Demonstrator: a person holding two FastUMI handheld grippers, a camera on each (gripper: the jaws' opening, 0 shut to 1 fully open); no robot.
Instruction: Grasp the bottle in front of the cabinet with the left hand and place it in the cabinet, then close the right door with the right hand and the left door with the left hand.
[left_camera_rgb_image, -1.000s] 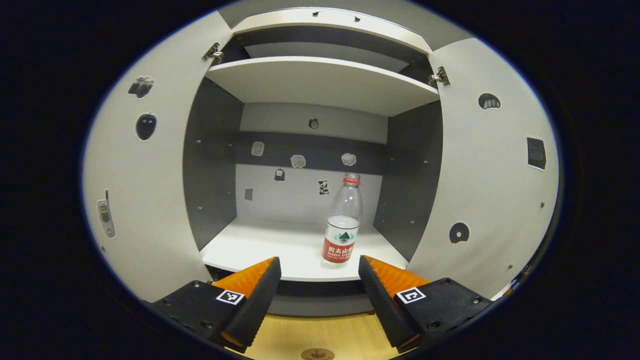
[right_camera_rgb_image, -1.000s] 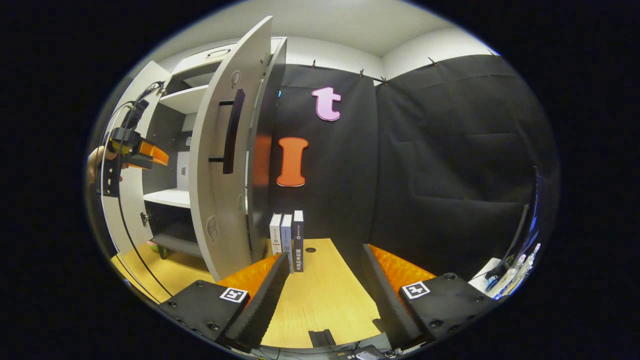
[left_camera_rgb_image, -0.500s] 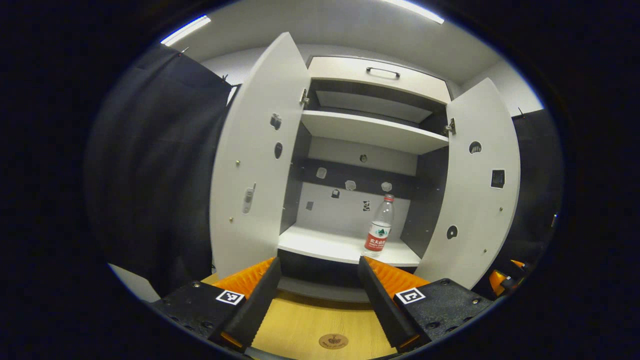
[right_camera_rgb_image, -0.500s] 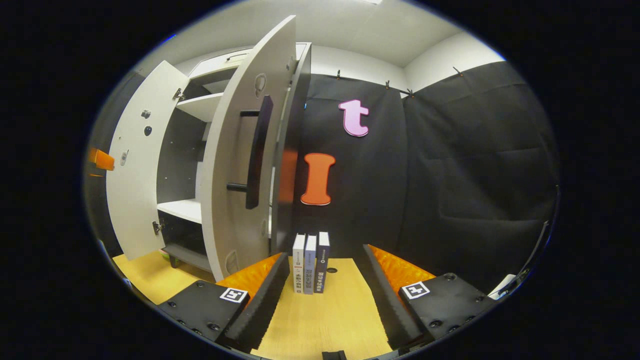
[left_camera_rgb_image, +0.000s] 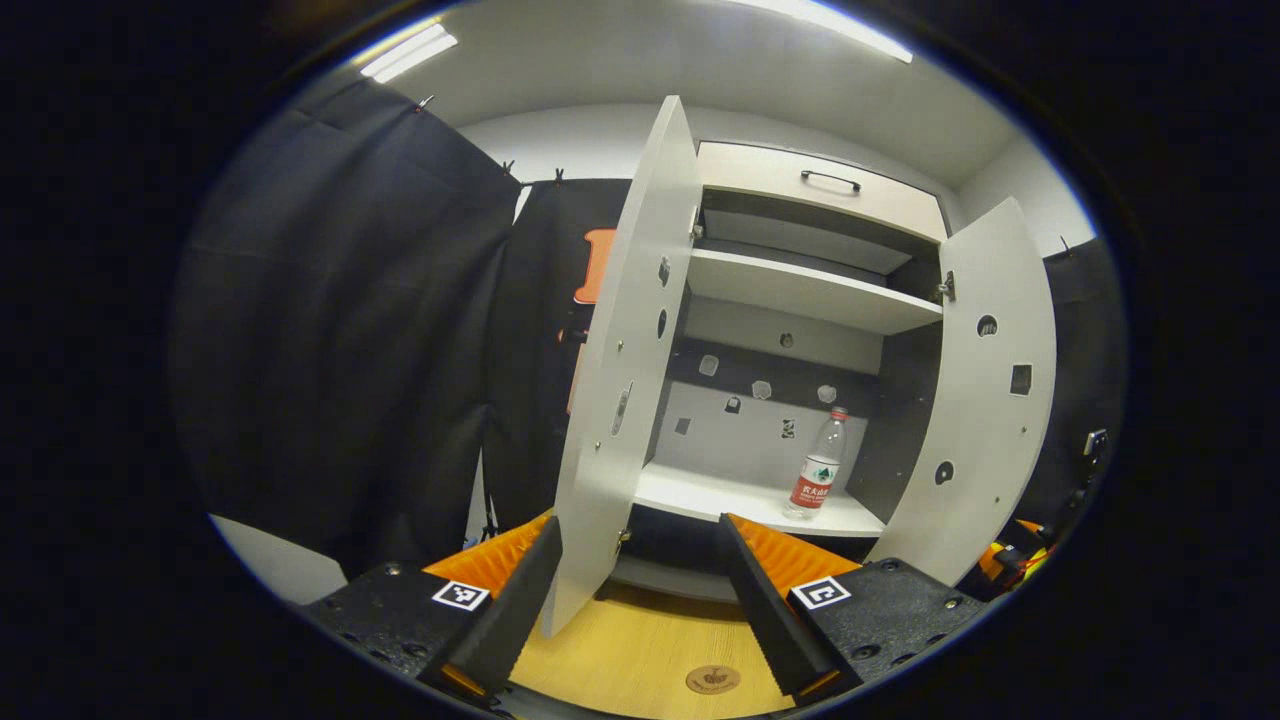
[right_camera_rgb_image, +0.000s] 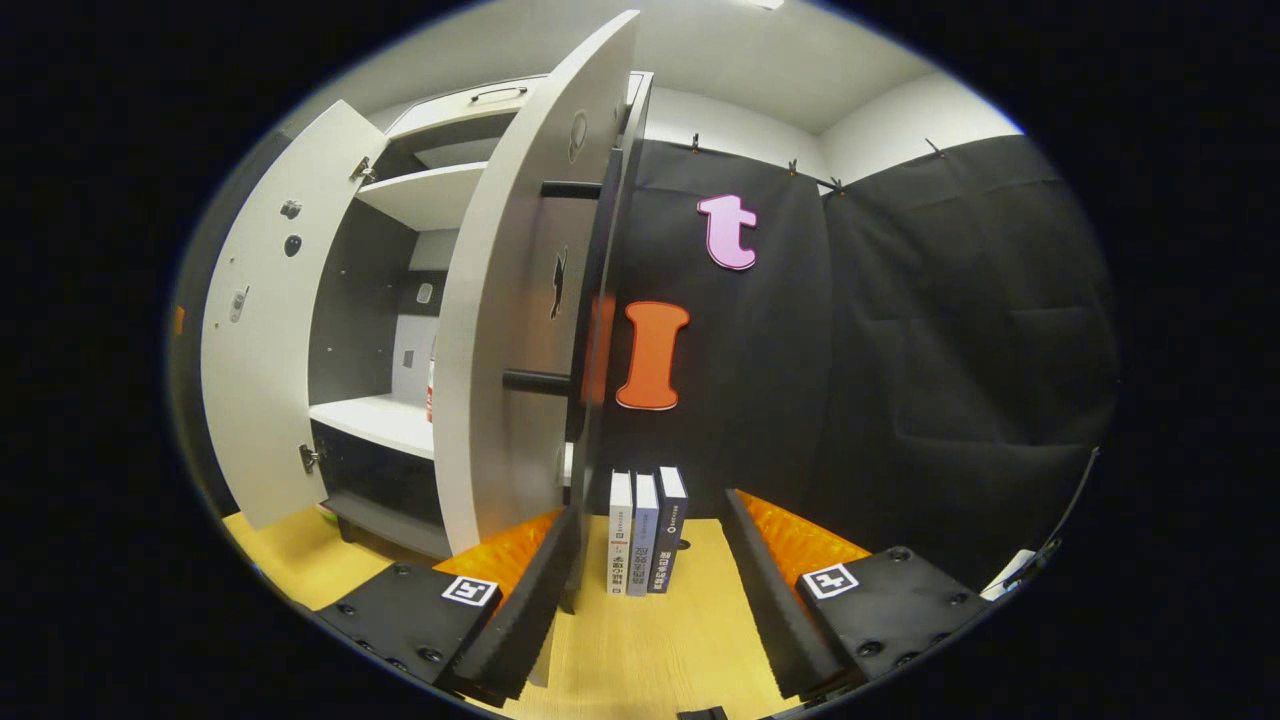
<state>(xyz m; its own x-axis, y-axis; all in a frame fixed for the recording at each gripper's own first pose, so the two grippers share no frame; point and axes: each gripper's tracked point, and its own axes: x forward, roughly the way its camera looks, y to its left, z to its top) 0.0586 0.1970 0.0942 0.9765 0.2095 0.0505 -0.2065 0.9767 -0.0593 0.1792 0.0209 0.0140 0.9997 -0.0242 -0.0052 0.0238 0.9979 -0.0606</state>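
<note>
Bottle (left_camera_rgb_image: 817, 477) is in the cabinet (left_camera_rgb_image: 800, 300), upright on the lower shelf (left_camera_rgb_image: 700, 495), near that shelf's front right corner, close to the dark right side wall. Clear plastic, red cap, red-and-white label band around the lower body; looks mostly empty. In the right gripper view only a red-and-white sliver of it (right_camera_rgb_image: 431, 385) shows past the door edge. Both doors open: left door (left_camera_rgb_image: 625, 380) swung out, seen nearly edge-on in the left gripper view, small stickers on its inner face; right door (left_camera_rgb_image: 985, 400) swung wide, inner face also stickered. Upper shelf (left_camera_rgb_image: 810, 290) bare, drawer front with a dark handle (left_camera_rgb_image: 830, 180) on top. Left gripper (left_camera_rgb_image: 637, 580): jaws spread wide, holding nothing, well back from the cabinet over the wooden tabletop (left_camera_rgb_image: 640, 660), bottom edge of the left door between the fingers in frame. Right gripper (right_camera_rgb_image: 650, 570): jaws wide apart, empty, sitting outside the right door (right_camera_rgb_image: 520, 300) by its outer face, dark bar handle (right_camera_rgb_image: 590, 300) visible on it. Three books (right_camera_rgb_image: 645, 540) stand upright on the tabletop just beside the cabinet's right side, against the booth wall, framed between the right fingers.
</note>
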